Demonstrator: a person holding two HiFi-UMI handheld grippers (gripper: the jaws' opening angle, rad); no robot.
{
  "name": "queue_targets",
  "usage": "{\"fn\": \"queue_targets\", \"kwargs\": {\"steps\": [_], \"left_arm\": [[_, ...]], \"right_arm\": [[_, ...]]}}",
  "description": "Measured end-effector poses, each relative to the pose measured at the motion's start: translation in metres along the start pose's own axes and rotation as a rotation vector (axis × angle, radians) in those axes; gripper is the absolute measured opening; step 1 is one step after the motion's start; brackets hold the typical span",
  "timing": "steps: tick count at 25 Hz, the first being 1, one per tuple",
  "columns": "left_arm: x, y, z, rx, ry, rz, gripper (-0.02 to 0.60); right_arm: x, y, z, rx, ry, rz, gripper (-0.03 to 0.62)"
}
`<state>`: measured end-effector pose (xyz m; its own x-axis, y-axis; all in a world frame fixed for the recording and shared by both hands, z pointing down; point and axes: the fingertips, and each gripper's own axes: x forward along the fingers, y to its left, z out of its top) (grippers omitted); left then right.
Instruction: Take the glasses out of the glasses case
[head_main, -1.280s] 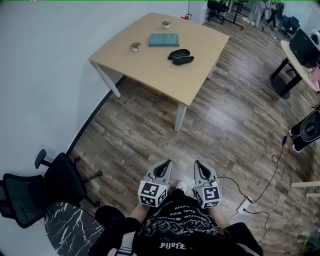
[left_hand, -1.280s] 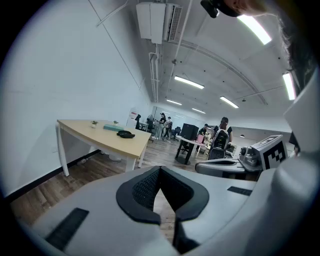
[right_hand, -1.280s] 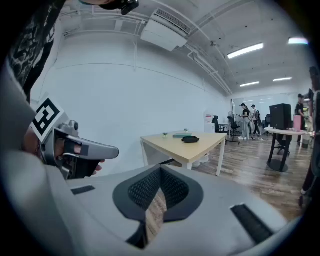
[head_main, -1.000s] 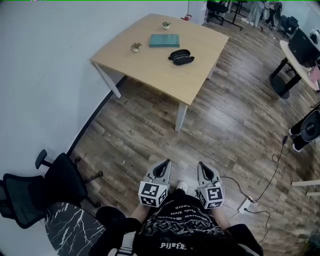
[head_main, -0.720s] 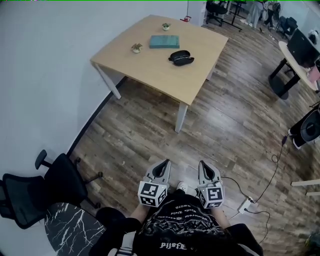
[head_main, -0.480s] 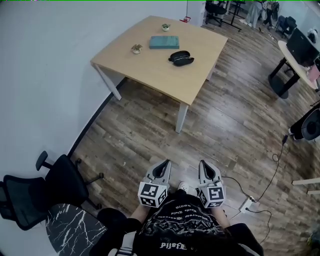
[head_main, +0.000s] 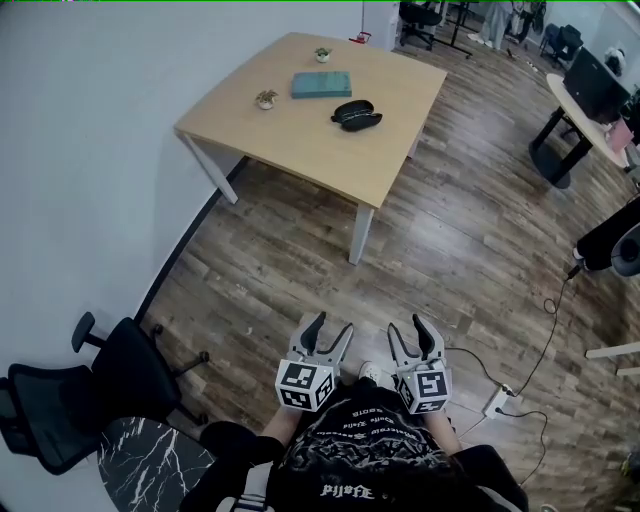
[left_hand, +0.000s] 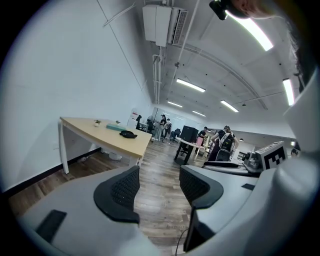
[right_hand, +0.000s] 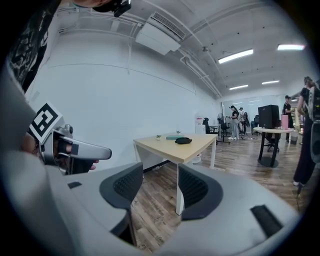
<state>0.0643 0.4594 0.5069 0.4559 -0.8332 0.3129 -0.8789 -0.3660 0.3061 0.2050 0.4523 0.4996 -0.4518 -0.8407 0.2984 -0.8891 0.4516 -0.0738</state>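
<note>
Left tongs (head_main: 327, 322): spread wide, they've just swung open, and there's nothing between them, only floor (head_main: 450, 230) ahead.
Right tongs (head_main: 416, 325): same story, just opened and empty, held low by the person's waist.
Glasses case (head_main: 356, 114): dark, lying on the desk (head_main: 300, 150) toward its right side, well apart from both tongs.
Progress: 0 steps done, by my read. The approach, opening the case and lifting the glasses all remain.
Long axis: roughly left to right across the head view. Too small to tell whether the lid is open or shut.
</note>
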Motion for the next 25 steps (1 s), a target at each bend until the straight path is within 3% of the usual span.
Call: {"fn": "queue_targets", "kwargs": {"steps": [8,16,25], "left_arm": [[-0.007,0.027,-0.002,0.005,0.024,-0.069,0.258],[-0.013,0.058,-0.001,-0.082,0.011,-0.102,0.258],[0.012,0.089,0.001,-0.075,0.032,-0.029,0.257]], "right_arm": [[0.017,0.027,-0.001,-0.007,-0.010,-0.028,0.233],[0.034,0.053,-0.011,-0.006,0.020,-0.019,0.233],[0.090,0.043,-0.009,-0.006,0.046,0.043,0.233]]}}
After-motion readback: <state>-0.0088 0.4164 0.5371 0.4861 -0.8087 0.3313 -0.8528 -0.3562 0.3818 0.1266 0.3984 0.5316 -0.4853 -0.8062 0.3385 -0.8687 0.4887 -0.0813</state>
